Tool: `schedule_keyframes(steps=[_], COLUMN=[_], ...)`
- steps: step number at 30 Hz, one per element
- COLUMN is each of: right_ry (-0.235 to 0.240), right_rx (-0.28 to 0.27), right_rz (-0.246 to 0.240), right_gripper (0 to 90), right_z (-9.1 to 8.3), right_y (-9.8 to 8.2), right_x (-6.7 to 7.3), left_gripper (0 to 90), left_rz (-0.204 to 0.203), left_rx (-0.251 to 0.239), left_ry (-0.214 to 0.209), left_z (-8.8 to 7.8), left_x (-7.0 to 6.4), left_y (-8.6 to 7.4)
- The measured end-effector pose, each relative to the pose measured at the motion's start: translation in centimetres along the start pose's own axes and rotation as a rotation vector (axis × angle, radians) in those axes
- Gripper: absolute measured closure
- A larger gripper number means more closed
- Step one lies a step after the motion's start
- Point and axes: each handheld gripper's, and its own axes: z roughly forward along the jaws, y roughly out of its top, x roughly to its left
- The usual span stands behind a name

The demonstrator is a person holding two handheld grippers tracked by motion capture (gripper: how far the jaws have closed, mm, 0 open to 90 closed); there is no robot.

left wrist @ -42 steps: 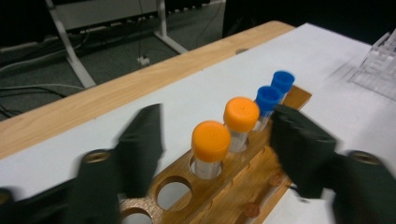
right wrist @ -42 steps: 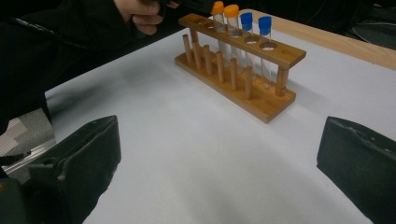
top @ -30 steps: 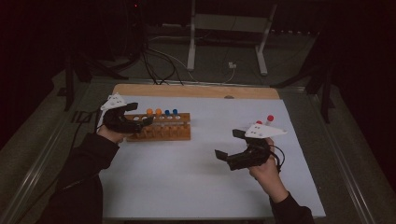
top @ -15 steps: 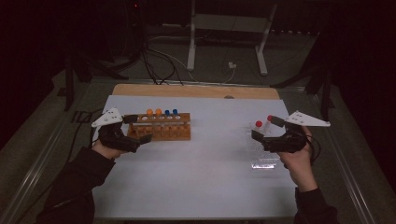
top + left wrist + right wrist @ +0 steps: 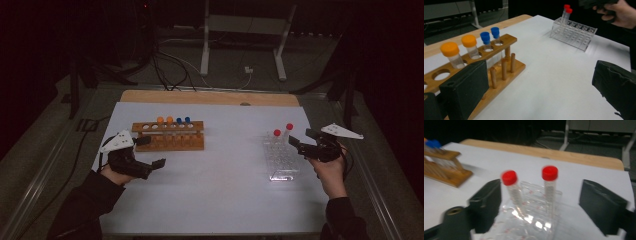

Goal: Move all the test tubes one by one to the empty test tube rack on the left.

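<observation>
Tabletop (image 5: 215, 190) covered in white, seen from above. Right gripper (image 5: 300, 141) sits level just beside the far end of a clear plastic rack (image 5: 281, 161) at the right side; its jaws have just been closing yet remain apart, with 2 red-capped tubes (image 5: 550, 187) standing in the rack between them in the right gripper view, untouched by either pad. Left gripper (image 5: 152, 151) lies near the left edge, just in front of a wooden rack (image 5: 170, 141); its jaws stand wide and hold nothing. Wooden rack carries 2 orange-capped tubes (image 5: 450, 50) and 2 blue-capped tubes (image 5: 490, 36), upright, side by side.
</observation>
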Motion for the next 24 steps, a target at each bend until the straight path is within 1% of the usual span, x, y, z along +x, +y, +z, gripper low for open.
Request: schedule_keyframes(steps=[1,2,4,5,7,8,9,11,12,17,22,24], right_ry=[-0.014,-0.014,-0.036,-0.034,-0.047,-0.045,-0.051,-0.060,-0.066,-0.061,-0.064,-0.066], right_rx=[0.012,0.026,0.049,0.058,0.078,0.089,0.098,0.112,0.120,0.130,0.132,0.134], right_rz=[0.000,-0.002,0.002,-0.001,-0.005,-0.007,-0.012,-0.026,-0.034,-0.040,-0.045,-0.053], right_gripper=[24.9,27.8,32.9,35.7,41.3,44.3,46.2,50.4,52.8,61.6,71.5,73.1], right_z=[0.4,0.8,1.7,2.0,2.8,3.1,3.4,4.0,4.3,5.2,5.5,5.6], right_y=[-0.1,-0.3,-0.5,-0.6,-0.7,-0.8,-0.8,-0.8,-0.9,-0.9,-1.0,-0.9], right_x=[-0.2,-0.3,-0.6,-0.8,-1.1,-1.1,-1.2,-1.3,-1.3,-1.3,-1.1,-1.0], left_gripper=[1.5,1.5,1.5,1.5,1.5,1.5,1.5,1.5,1.5,1.5,1.5,1.5], left_rz=[-0.003,-0.005,-0.002,-0.002,-0.001,-0.003,-0.006,-0.004,-0.007,-0.004,-0.005,-0.006], left_rx=[-0.002,-0.001,0.001,-0.001,-0.001,-0.001,0.000,0.003,0.003,0.006,0.006,0.007], left_ry=[-0.007,-0.004,-0.006,-0.001,-0.004,-0.004,-0.008,-0.002,-0.009,-0.005,-0.003,-0.004], left_z=[0.0,0.1,0.1,0.1,0.0,0.0,0.0,0.1,0.1,0.1,0.1,0.1], left_x=[0.0,-0.1,-0.1,-0.1,-0.1,0.0,0.0,0.0,0.0,0.0,0.0,0.0], left_y=[-0.1,-0.2,-0.3,-0.3,-0.4,-0.4,-0.4,-0.6,-0.6,-0.7,-0.7,-0.7])
